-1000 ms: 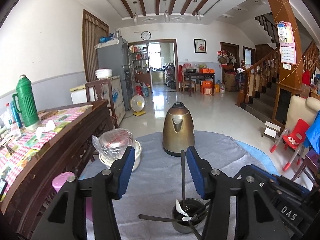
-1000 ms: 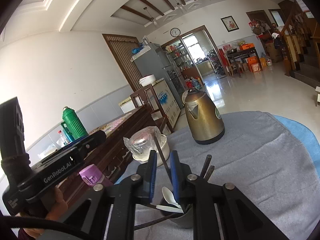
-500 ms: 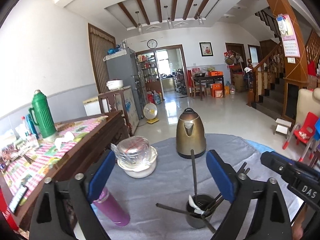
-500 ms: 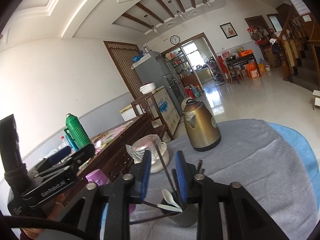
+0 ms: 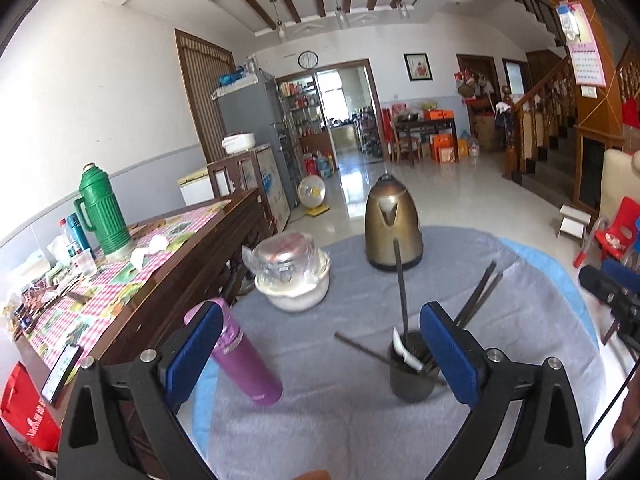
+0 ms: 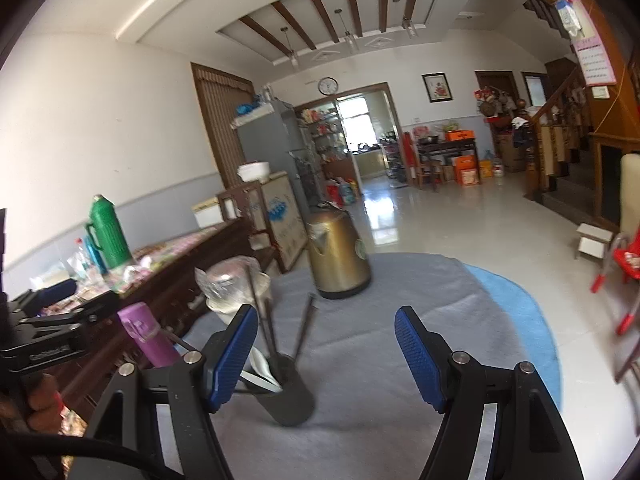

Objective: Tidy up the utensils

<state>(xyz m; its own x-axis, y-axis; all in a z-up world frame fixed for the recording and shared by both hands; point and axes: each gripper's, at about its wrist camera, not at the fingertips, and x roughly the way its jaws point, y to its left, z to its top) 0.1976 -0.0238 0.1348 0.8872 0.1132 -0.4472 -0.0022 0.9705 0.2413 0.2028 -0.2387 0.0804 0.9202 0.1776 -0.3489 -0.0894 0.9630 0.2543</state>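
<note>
Standing on the gray cloth (image 5: 500, 320), the dark cup (image 5: 410, 376) holds chopsticks (image 5: 400, 280) and a white spoon (image 6: 260, 368). Both the left gripper (image 5: 320, 352) and the right gripper (image 6: 326, 354) are opening wide, with nothing pinched. A bump from a finger could tip the cup, because the sticks lean out far.

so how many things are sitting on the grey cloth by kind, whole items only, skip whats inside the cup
kettle: 1
purple bottle: 1
utensil cup: 1
plastic-wrapped pot on a white bowl: 1
total: 4
</note>
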